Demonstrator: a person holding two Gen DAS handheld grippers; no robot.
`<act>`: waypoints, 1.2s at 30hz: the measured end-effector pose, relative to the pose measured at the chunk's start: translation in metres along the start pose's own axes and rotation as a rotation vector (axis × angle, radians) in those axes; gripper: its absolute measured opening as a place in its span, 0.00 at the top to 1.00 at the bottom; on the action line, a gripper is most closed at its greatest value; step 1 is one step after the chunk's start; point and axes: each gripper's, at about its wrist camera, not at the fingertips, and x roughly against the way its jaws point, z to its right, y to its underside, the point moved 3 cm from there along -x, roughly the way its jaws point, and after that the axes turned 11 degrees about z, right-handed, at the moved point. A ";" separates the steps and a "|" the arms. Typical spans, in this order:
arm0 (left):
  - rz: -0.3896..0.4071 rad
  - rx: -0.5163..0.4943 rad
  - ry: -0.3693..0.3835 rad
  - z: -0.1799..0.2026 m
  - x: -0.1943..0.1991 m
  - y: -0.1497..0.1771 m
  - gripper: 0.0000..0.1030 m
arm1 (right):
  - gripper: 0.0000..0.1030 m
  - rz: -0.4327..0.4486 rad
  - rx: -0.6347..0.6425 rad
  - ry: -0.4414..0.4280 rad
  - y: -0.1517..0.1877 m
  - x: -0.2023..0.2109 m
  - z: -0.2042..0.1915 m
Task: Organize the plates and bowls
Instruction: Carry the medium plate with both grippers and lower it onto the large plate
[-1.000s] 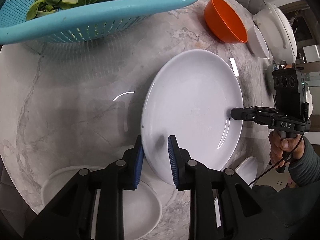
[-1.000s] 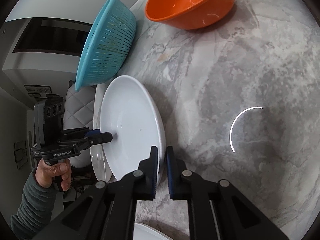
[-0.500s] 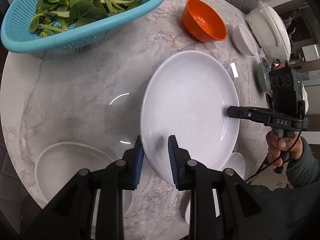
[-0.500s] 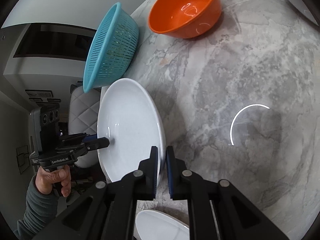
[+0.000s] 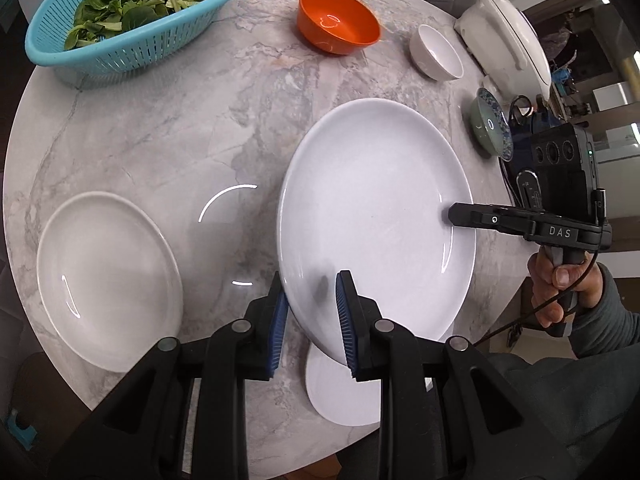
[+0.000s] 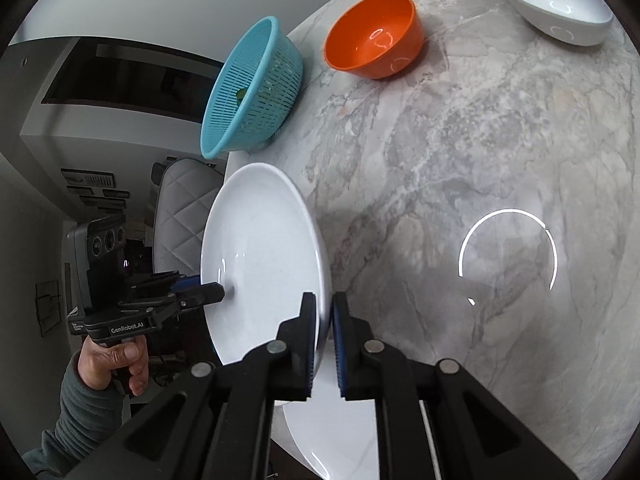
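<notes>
A large white plate (image 5: 376,216) hangs tilted above the marble table (image 5: 168,128), held at two opposite rims. My left gripper (image 5: 312,320) is shut on its near rim, blue pads on either side. My right gripper (image 5: 452,215) is shut on the far right rim, held by a hand in a grey sleeve. In the right wrist view the same plate (image 6: 260,260) stands almost edge-on, with the right gripper (image 6: 324,332) clamped on its rim and the left gripper (image 6: 220,293) at its far side. A second white plate (image 5: 108,280) lies on the table at the left.
A smaller white plate (image 5: 340,396) lies under the lifted one at the table's near edge. At the back stand a teal colander (image 5: 132,12) of greens, an orange bowl (image 5: 338,20), a small white bowl (image 5: 436,52), a patterned bowl (image 5: 490,124) and a white cooker (image 5: 508,36).
Both grippers have risen with the large plate, so the table looks farther away. The left plate and the small plate underneath have come fully into view.
</notes>
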 end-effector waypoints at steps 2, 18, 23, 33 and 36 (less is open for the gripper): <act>0.005 0.001 0.004 0.008 0.003 0.016 0.79 | 0.89 -0.011 -0.001 0.003 0.012 0.005 0.002; -0.030 0.078 0.037 0.048 -0.008 0.140 0.79 | 0.89 -0.091 0.005 0.064 0.081 0.031 0.020; -0.037 0.110 0.040 0.052 -0.020 0.167 0.79 | 0.89 -0.121 0.002 0.088 0.101 0.028 0.029; -0.049 0.144 0.013 0.055 -0.054 0.193 0.79 | 0.89 -0.141 0.066 0.152 0.119 0.015 0.041; -0.050 0.144 -0.001 0.055 -0.061 0.199 0.79 | 0.89 -0.139 0.084 0.158 0.121 0.011 0.043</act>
